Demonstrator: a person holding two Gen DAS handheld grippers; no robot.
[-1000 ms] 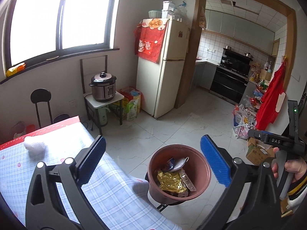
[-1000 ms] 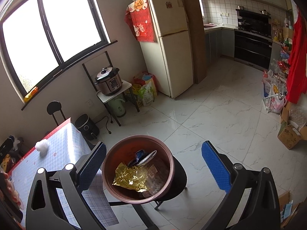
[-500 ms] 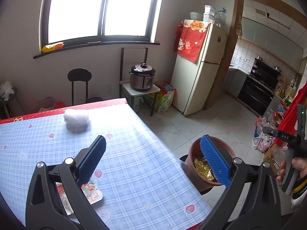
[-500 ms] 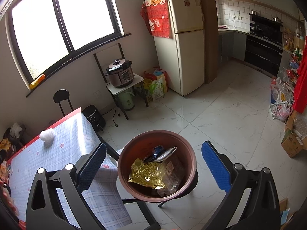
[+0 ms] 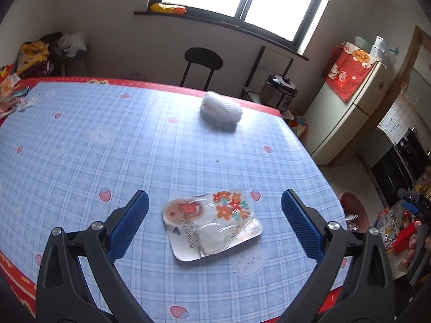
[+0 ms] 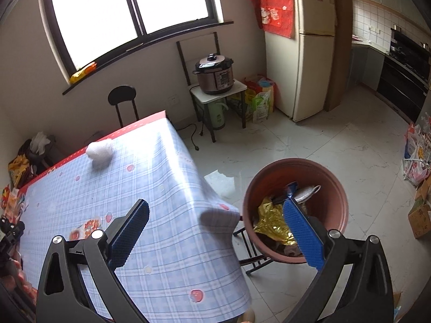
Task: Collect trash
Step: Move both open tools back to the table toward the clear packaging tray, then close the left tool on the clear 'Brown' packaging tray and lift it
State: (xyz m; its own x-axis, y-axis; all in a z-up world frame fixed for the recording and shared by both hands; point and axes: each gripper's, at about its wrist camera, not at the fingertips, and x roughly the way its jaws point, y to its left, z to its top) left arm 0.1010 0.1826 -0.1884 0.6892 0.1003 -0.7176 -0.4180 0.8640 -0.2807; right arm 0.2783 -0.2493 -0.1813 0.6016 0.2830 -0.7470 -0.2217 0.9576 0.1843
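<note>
Blue-checked cloth with strawberries covers the table point(image 5: 80, 140), and on it lies a flat plastic wrapper point(image 5: 211, 226) (flowers printed on it), right between the widely spread fingers of the left gripper point(image 5: 214, 228), which holds nothing. A white wad point(image 5: 221, 110) sits near the far edge. Beside the table, the brown bin point(image 6: 296, 207) holds gold foil; the right gripper point(image 6: 215, 228) is wide apart and empty too.

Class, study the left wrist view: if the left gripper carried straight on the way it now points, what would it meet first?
Most likely the flat plastic wrapper lying on the checked tablecloth; it sits between the open fingers of the left gripper, nothing before it. Depth is uncertain, so it might touch the cloth just beyond.
</note>
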